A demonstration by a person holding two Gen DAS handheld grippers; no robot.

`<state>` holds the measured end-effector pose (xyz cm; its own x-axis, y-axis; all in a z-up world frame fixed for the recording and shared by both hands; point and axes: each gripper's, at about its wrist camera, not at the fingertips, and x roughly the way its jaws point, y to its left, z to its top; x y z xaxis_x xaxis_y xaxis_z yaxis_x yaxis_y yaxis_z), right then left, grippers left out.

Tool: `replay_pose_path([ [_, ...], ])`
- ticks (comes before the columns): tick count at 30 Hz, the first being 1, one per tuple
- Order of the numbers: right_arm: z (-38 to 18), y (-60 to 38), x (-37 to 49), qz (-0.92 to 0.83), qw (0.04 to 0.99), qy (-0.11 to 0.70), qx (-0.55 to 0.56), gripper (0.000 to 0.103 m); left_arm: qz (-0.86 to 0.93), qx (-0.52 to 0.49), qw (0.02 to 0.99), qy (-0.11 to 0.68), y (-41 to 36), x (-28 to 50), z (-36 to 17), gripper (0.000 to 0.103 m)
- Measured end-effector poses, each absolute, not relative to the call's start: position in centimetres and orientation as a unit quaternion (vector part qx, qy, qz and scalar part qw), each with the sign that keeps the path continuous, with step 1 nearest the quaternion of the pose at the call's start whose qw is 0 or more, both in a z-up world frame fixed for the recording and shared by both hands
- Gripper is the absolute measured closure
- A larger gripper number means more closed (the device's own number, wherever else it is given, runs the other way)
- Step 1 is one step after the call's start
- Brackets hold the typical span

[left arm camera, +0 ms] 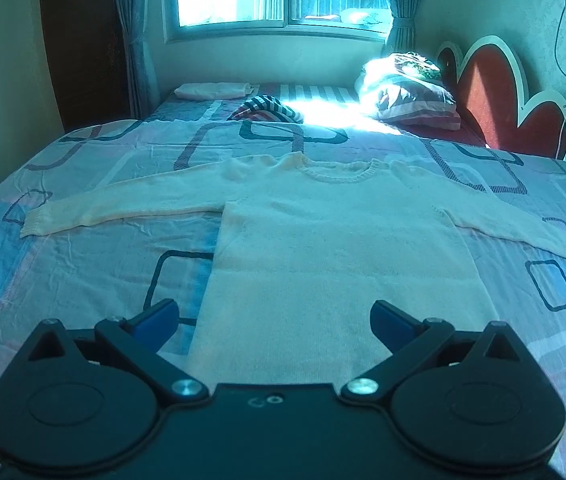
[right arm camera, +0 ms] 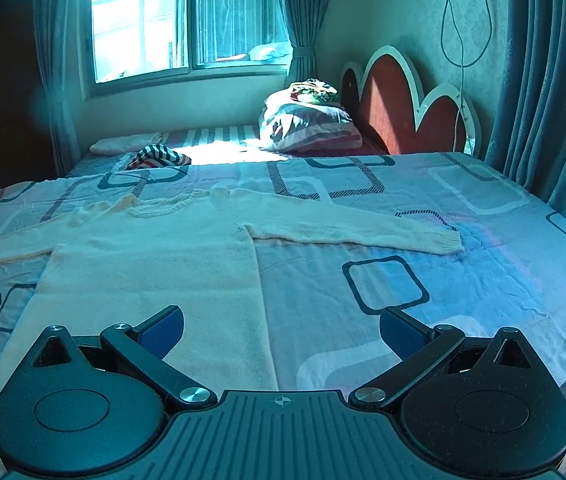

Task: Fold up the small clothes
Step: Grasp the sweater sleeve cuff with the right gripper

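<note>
A small cream knitted sweater [left arm camera: 335, 248] lies flat on the bed, front up, collar away from me and both sleeves spread out to the sides. My left gripper [left arm camera: 275, 322] hovers open over the sweater's lower left hem, nothing between its blue pads. In the right wrist view the same sweater [right arm camera: 151, 264] fills the left half, its right sleeve [right arm camera: 355, 232] reaching out across the sheet. My right gripper [right arm camera: 281, 330] is open above the sweater's lower right edge, also empty.
The bed sheet [left arm camera: 83, 280] has a square pattern. At the far end lie a striped cloth [left arm camera: 269, 109], a folded pale garment [left arm camera: 213, 91] and a pile of pillows [left arm camera: 411, 96] against a red headboard [left arm camera: 499, 108]. A cable [right arm camera: 463, 40] hangs on the wall.
</note>
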<state>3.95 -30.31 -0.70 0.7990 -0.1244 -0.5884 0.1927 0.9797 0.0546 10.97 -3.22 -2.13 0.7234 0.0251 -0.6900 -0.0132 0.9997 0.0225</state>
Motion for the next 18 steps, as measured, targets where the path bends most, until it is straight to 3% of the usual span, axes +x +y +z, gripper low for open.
replay_pose_path([
  [18, -5.9, -41.3, 16.0, -0.112, 0.925, 0.350, 0.099, 0.001, 0.039, -0.013, 0.912, 0.408, -5.4, 22.0, -6.4, 0.001],
])
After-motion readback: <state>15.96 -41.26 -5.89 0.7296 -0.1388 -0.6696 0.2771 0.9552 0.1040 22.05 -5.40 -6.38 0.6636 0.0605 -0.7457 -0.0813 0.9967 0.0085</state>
